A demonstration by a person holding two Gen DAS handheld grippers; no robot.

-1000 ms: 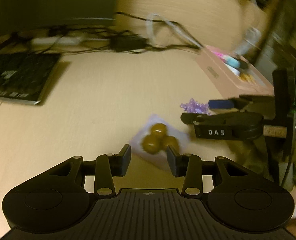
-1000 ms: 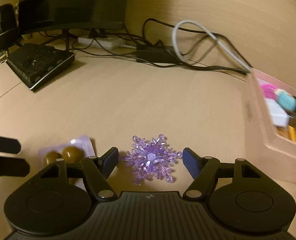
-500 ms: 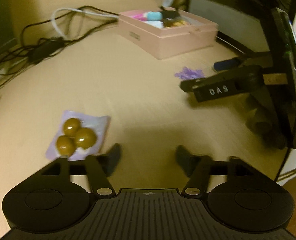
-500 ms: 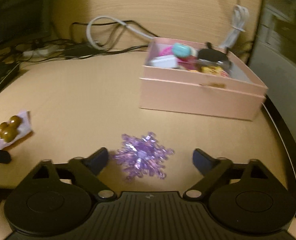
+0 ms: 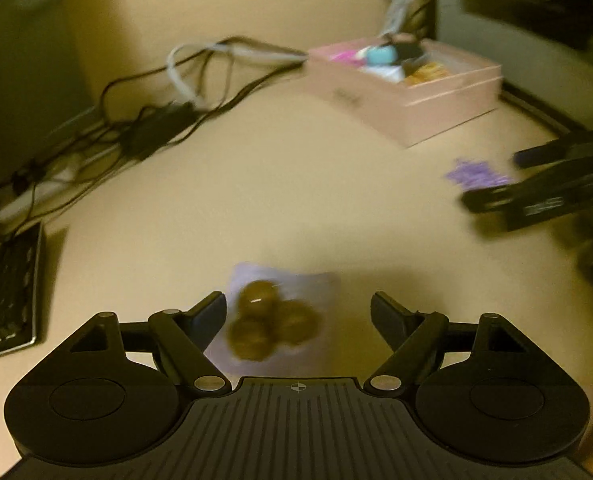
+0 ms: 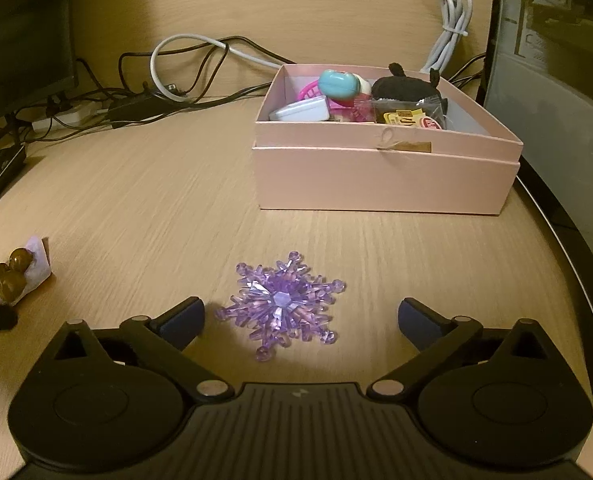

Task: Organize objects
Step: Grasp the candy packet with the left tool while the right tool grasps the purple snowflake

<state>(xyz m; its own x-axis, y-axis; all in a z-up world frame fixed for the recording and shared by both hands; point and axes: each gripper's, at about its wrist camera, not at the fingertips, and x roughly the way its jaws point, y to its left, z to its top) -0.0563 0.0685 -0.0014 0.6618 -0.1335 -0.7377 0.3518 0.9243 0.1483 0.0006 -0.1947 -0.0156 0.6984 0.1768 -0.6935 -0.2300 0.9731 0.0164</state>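
Observation:
A pale purple packet with three brown balls (image 5: 274,320) lies on the wooden desk between the fingers of my left gripper (image 5: 298,308), which is open and not touching it. This view is blurred. A purple crystal snowflake (image 6: 280,300) lies flat between the fingers of my right gripper (image 6: 300,312). Its jaws are opening wide and neither pad touches the snowflake. The packet (image 6: 10,276) also shows at the far left of the right wrist view. Behind the snowflake stands an open pink box (image 6: 384,176) holding several small items.
A tangle of cables (image 6: 168,92) and a power strip run along the back wall. A monitor (image 6: 20,28) and a keyboard (image 5: 4,292) are on the left. A computer case (image 6: 556,60) stands right of the box, by the desk's curved right edge.
Both grippers have opened much wider. The left view swung, so the packet went out to the left and now lies between its fingers again. The right view turned from the keyboard toward the pink box.

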